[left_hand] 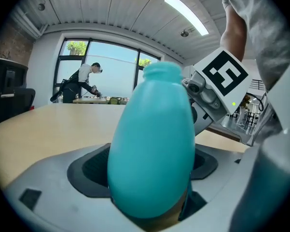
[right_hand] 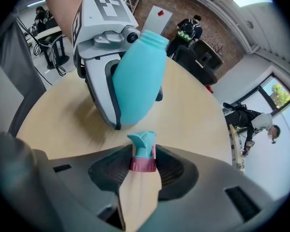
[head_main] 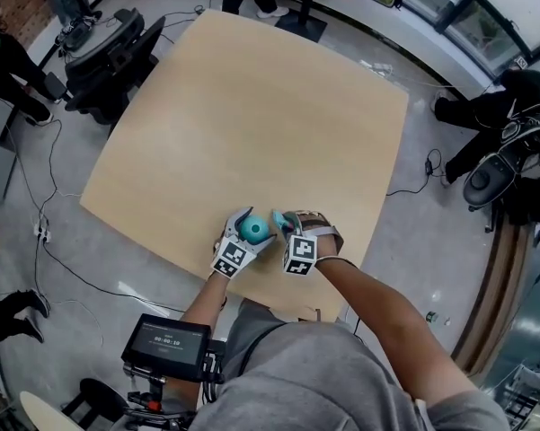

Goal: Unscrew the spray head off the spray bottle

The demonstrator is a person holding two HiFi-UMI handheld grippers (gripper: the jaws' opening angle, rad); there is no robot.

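Observation:
A teal spray bottle (left_hand: 152, 144) stands between the jaws of my left gripper (left_hand: 152, 187), which is shut on its body. Its neck (left_hand: 161, 72) is bare at the top. The teal spray head with a dark red collar (right_hand: 144, 154) is apart from the bottle, pinched by its collar in my right gripper (right_hand: 144, 164). In the head view the bottle (head_main: 253, 231) in the left gripper (head_main: 249, 229) and the right gripper (head_main: 283, 224) sit side by side over the table's near edge. From the right gripper view the bottle (right_hand: 137, 79) leans just beyond the spray head.
The wide tan table (head_main: 252, 124) stretches away behind the grippers. A black office chair (head_main: 117, 57) stands at its far left. People are around the room's edges, and cables lie on the floor to the left (head_main: 45, 232).

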